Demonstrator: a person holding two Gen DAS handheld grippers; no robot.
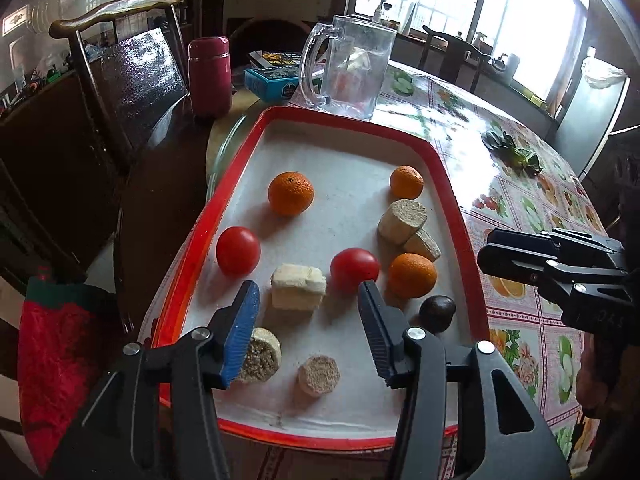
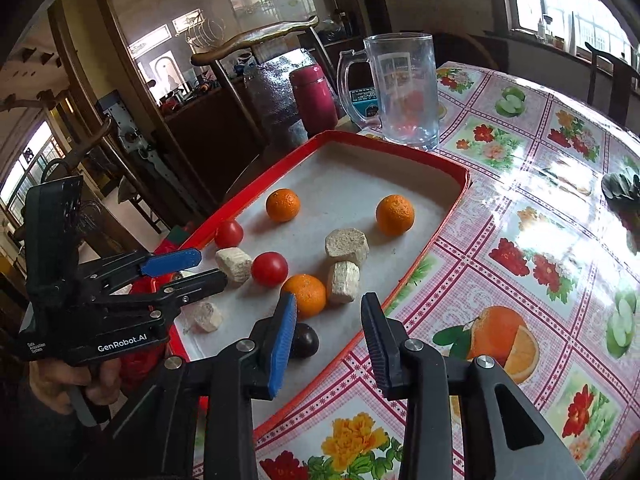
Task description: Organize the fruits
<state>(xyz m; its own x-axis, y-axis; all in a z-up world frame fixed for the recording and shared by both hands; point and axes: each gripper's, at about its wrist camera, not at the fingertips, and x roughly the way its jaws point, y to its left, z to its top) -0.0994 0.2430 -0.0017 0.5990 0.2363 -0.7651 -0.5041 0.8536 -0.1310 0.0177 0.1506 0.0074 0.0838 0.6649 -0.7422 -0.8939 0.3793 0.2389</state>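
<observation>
A red-rimmed white tray (image 1: 448,168) (image 2: 460,196) holds three oranges (image 1: 291,193) (image 1: 406,182) (image 1: 412,275), two tomatoes (image 1: 238,250) (image 1: 354,270), a dark round fruit (image 1: 437,313) (image 2: 305,340) and several pale cut chunks (image 1: 298,292). My left gripper (image 1: 310,298) (image 2: 208,266) is open and empty, low over the tray's near end, around the pale block. My right gripper (image 2: 330,312) (image 1: 486,256) is open and empty over the tray's right rim, close to the near orange (image 2: 305,294) and the dark fruit.
A clear glass mug (image 1: 352,68) (image 2: 404,92), a maroon flask (image 1: 210,76) and a blue box (image 1: 272,78) stand behind the tray. Green leaves (image 1: 514,152) lie on the fruit-print tablecloth (image 2: 520,240). A wooden chair (image 1: 120,60) stands left.
</observation>
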